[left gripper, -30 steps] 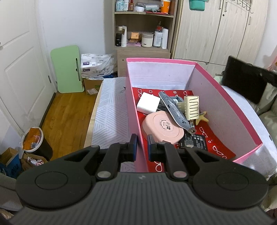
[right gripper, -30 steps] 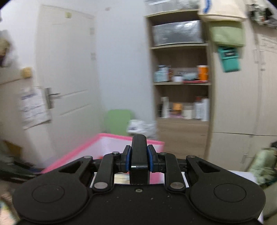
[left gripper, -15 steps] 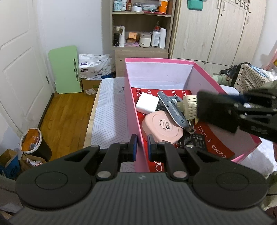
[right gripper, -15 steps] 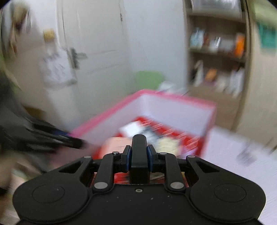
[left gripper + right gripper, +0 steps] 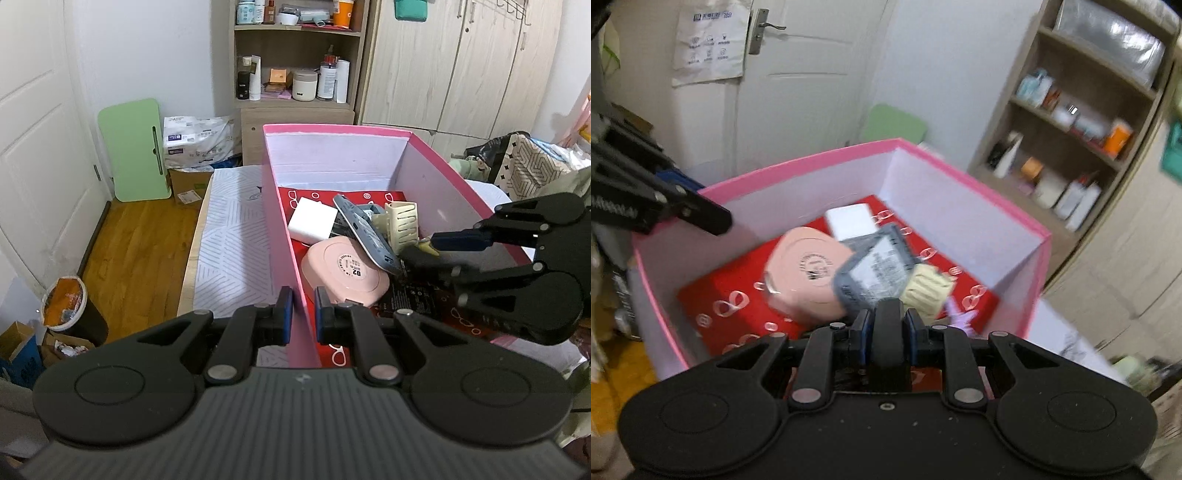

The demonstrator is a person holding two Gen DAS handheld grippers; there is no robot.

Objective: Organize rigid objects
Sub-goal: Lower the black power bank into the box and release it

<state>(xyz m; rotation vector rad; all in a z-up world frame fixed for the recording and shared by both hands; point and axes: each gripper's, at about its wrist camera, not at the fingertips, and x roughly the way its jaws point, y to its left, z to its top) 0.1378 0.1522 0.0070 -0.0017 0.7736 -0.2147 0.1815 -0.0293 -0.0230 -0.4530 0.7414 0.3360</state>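
My right view is smeared: the shelf [image 5: 1067,162] items are unreadable, and so is the print on the grey piece [image 5: 875,273]. My right gripper [image 5: 886,328] covers the base of the black thing [image 5: 886,332] between its fingers. From the left, a dark card [image 5: 406,299] lies half under the pink case [image 5: 345,271], and the picture's edge cuts the bedding [image 5: 535,166].

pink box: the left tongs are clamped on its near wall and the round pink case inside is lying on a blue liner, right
Not quite. The left tongs are clamped on the near wall of the pink box, and the round pink case does lie inside, but the liner under it is red with a white pattern, not blue. The left wrist view shows this.
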